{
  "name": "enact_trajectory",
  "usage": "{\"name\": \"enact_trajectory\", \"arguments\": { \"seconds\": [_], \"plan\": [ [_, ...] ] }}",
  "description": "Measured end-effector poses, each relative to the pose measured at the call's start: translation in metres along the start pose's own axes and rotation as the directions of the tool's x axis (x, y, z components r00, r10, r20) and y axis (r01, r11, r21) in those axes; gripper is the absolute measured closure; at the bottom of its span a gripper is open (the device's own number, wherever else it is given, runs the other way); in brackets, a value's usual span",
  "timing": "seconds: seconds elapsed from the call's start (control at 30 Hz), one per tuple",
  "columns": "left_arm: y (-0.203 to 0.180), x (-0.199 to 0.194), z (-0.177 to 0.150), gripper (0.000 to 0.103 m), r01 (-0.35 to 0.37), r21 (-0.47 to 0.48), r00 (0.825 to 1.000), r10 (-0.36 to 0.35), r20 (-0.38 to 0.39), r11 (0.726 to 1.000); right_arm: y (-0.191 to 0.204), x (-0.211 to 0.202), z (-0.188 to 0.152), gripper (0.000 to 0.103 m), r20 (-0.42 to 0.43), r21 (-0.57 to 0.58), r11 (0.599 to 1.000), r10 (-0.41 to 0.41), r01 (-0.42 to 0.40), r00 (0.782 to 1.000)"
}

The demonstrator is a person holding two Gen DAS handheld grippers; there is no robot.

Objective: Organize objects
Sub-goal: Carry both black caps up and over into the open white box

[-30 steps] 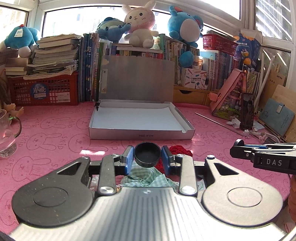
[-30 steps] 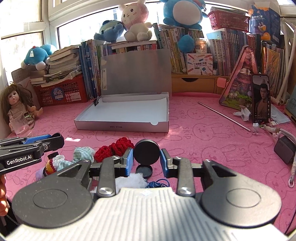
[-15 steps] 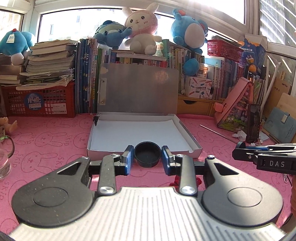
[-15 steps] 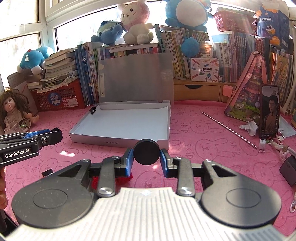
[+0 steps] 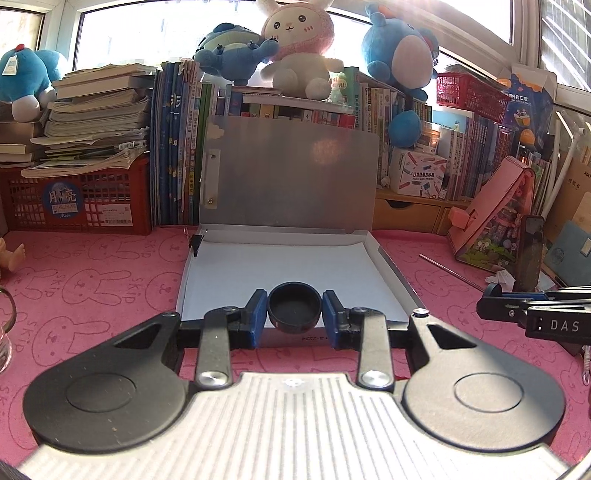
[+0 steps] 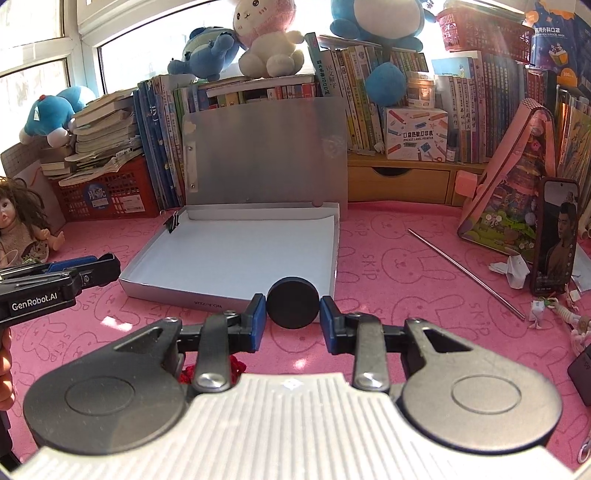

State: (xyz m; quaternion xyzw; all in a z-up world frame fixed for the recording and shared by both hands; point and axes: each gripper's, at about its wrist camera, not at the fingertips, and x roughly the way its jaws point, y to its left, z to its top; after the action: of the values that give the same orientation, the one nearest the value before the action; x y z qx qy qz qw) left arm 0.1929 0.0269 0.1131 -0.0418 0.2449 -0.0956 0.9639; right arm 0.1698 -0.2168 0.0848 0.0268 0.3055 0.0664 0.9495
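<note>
Light: strong daylight through the window behind the books.
Glare: panes blown out white; haze over the plush toys.
Shadows: sun patches on the pink surface.
Distortion: fisheye bending at edges.
Focus: sharp, no blur.

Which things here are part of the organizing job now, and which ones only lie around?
In the job:
- left gripper, shut on black cap
- right gripper, shut on black disc
- open silver box

Lying about:
- metal rod
- phone
- doll
- plush toys
</note>
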Motion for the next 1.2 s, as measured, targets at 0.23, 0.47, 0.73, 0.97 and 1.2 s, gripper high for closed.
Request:
{"name": "enact_trajectory", "arguments": {
  "seconds": [0.23, 0.47, 0.73, 0.97, 1.2],
  "plan": [
    [0.006, 0.027, 0.015, 0.065, 0.003, -0.005, 0.999, -0.003, -0.034, 1.000, -0.005, 0.018, 0.017, 0.067, -0.025, 0.009, 1.000, 0.016, -0.016, 1.000],
    [0.010, 0.059, 0.027, 0.065, -0.010, 0.010, 0.996, 0.011, -0.085, 1.000, -0.012, 0.043, 0.038, 0.067, -0.080, 0.033, 0.999, 0.044, -0.042, 0.996],
    [0.019, 0.101, 0.026, 0.065, -0.022, -0.022, 0.985, 0.018, -0.170, 1.000, -0.016, 0.077, 0.045, 0.067, -0.154, 0.074, 0.995, 0.074, -0.063, 0.985],
    [0.022, 0.128, 0.025, 0.065, -0.034, -0.026, 0.976, 0.028, -0.215, 0.999, -0.016, 0.110, 0.049, 0.067, -0.198, 0.107, 0.994, 0.060, -0.040, 0.978],
    [0.036, 0.173, 0.046, 0.065, -0.097, -0.042, 0.964, 0.084, -0.253, 0.994, -0.021, 0.151, 0.070, 0.067, -0.218, 0.150, 0.988, 0.051, -0.018, 0.975]
  ]
}}
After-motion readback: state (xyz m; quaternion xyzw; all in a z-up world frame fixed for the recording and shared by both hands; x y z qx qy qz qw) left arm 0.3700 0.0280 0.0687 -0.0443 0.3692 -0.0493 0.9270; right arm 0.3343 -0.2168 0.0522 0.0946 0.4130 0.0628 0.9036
